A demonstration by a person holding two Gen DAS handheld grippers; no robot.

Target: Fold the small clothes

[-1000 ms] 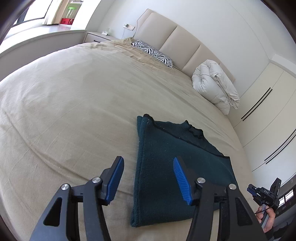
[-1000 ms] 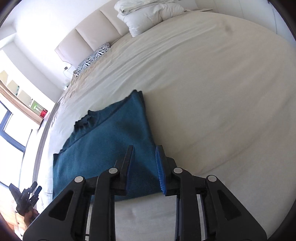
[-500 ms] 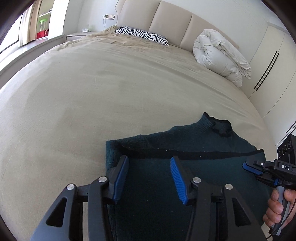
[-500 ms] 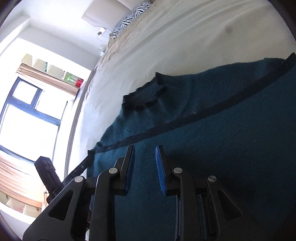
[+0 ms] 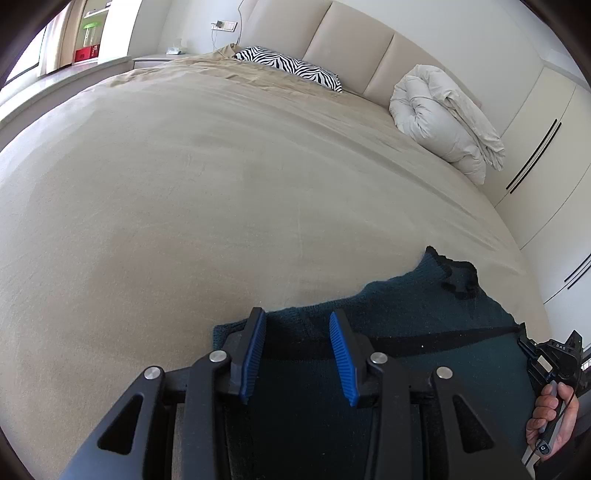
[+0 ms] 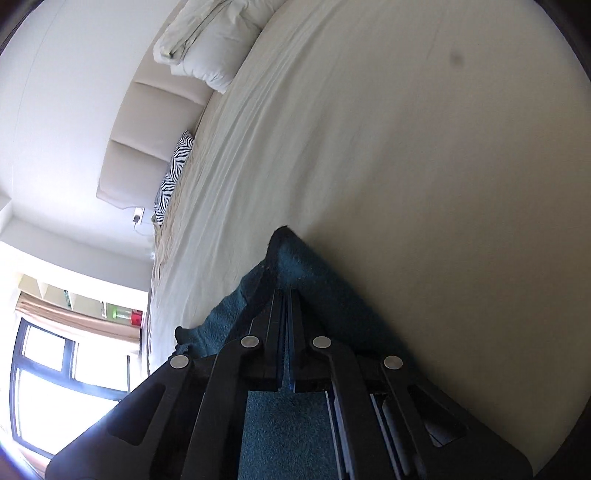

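Sweater: your dark teal knit sweater (image 5: pixel 424 317) lies part-folded on the bed (image 5: pixel 221 184) | left gripper (image 5: pixel 297 354): jaws closing, part-open over its edge, nothing gripped | right gripper (image 6: pixel 286 332): clamped shut on its corner | left to do: final folds.

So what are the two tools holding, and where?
Right tool pinches the teal sweater at a raised edge. Left tool, closing over it, grips nothing yet.

Bed (image 5: pixel 184 192) ahead of sweater (image 5: pixel 424 317): wide bare sheet, free passage toward headboard (image 5: pixel 351 33). Obstacles far off only: zebra pillow (image 5: pixel 288 66) and rolled duvet (image 5: pixel 443 118) against headboard, wardrobe (image 5: pixel 546 155) close along right bed edge. Right tool (image 5: pixel 554 354) at sweater's right corner, well apart from left tool (image 5: pixel 297 321).
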